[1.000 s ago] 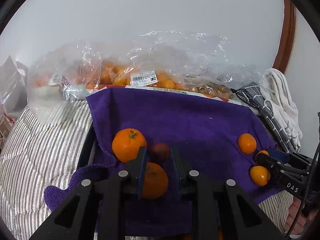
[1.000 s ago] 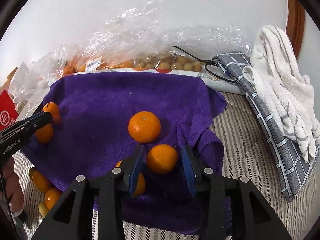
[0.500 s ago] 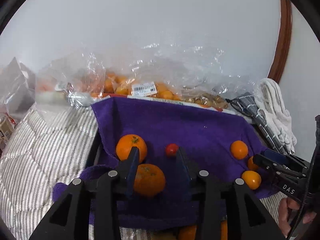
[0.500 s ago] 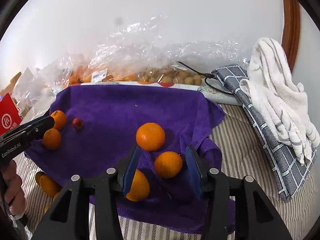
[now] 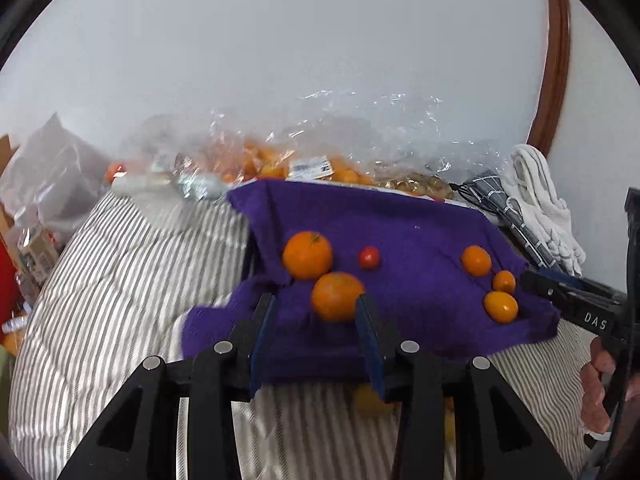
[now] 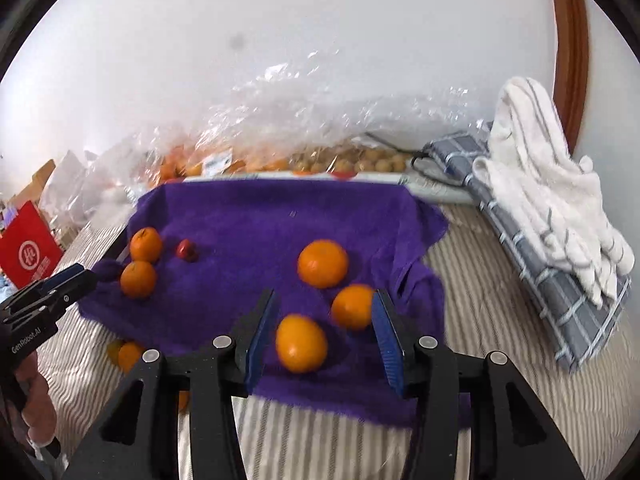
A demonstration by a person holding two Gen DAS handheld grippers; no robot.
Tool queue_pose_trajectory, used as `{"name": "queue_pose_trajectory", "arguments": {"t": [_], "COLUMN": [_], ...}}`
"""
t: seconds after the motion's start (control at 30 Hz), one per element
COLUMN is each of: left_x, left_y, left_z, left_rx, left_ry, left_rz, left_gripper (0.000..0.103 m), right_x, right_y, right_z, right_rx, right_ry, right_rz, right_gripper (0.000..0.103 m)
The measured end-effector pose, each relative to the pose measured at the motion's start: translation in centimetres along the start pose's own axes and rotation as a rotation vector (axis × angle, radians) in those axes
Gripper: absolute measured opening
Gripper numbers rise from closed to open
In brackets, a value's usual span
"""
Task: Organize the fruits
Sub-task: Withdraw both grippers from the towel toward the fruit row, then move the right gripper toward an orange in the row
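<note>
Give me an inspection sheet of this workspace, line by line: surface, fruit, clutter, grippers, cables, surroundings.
Surface: striped bedding with a purple towel spread over it.
Job's things: five oranges on the towel, two at its left, three at its right; one small red fruit; more oranges off the towel's near edge.
Clutter: clear plastic bags of fruit along the wall; white towel on a grey checked cloth; red bag.
Grippers: left gripper and right gripper both open, holding nothing.
Cables: black cable by the checked cloth.
Surroundings: white wall; brown wooden frame.
</note>
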State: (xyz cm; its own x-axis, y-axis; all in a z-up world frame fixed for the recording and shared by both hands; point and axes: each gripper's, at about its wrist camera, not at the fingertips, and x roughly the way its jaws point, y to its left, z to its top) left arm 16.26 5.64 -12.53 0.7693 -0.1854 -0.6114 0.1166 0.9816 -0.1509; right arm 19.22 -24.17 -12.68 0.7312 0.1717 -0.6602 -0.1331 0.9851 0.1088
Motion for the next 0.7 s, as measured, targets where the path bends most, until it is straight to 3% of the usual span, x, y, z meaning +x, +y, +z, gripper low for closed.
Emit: {"name": "queue_pose_trajectory", "arguments": {"t": [0.13, 0.37, 0.6, 0.7], "left_x": [-1.2, -2.1, -1.4, -1.4], "left_y": [1.2, 2.6, 3.9, 4.2], "left_z": [-1.3, -4.1, -5.9, -6.1], "left_rx": [-0.006, 0.014, -0.012, -0.022], "left_ry": [0.026, 0.097, 0.188, 0.19], "left_rz": [-0.003, 0.056, 0.101, 0.097], "left_gripper": [0.038, 0.038, 0.038, 0.038], "right_x": [-0.5, -1.6, -2.3, -2.6], "right_y": [0.7, 2.2, 4.1, 4.6], "right_z": [-1.2, -3.1, -4.7, -5.3], "right_rx": [0.009, -0.004, -0.05, -0.058], "right_ry": [0.043, 0.079, 0.09, 0.089], "right_rz": [0.012, 0.032, 0.037, 0.04], "right_gripper": [0.05, 0.058, 0.058, 0.058]}}
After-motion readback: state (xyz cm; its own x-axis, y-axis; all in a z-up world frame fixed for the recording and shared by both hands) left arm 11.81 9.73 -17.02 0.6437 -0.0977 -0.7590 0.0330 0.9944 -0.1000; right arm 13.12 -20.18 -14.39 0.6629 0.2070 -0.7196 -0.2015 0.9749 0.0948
